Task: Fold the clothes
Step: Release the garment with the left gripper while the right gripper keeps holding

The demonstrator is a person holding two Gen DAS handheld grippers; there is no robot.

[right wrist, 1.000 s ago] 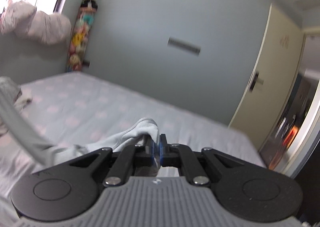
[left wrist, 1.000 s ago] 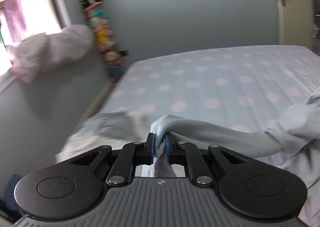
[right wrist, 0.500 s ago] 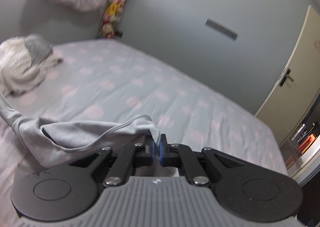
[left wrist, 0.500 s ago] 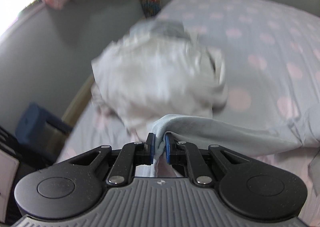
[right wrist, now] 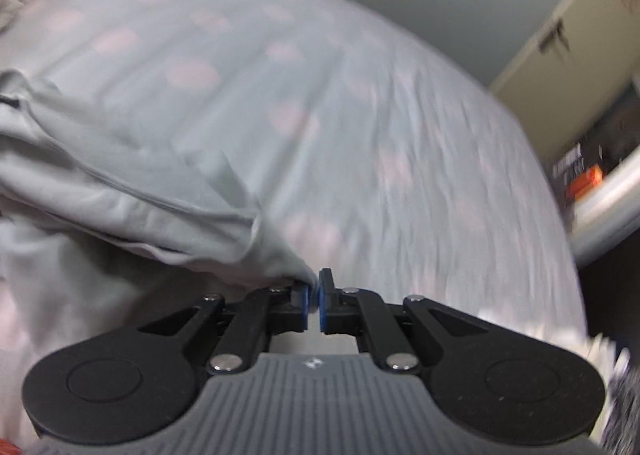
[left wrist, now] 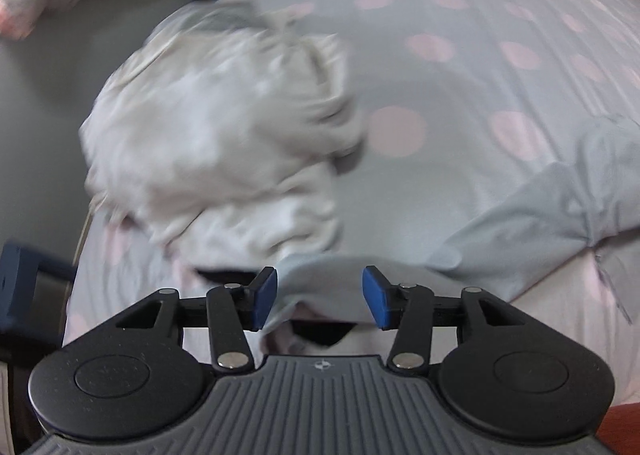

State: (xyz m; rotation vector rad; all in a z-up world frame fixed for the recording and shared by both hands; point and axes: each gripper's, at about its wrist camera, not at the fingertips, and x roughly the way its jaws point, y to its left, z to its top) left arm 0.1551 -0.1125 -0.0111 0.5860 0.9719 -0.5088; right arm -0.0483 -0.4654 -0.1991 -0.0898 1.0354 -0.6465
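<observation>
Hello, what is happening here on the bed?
A person with a claw in each hand is folding a grey garment on the dotted bed. The left claw has just been opening, the cloth loose between its pads. The right claw is shut on another edge. A white clothes pile lies nearby.

Each fisheye camera sits behind its own gripper's jaws, tilted steeply down, close over the bed with the grey, pink-dotted sheet [left wrist: 460,67]. The left view faces the wall-side edge, the right view the door side. Both show the pale grey soft cotton garment [left wrist: 532,223] and the sheet.
</observation>
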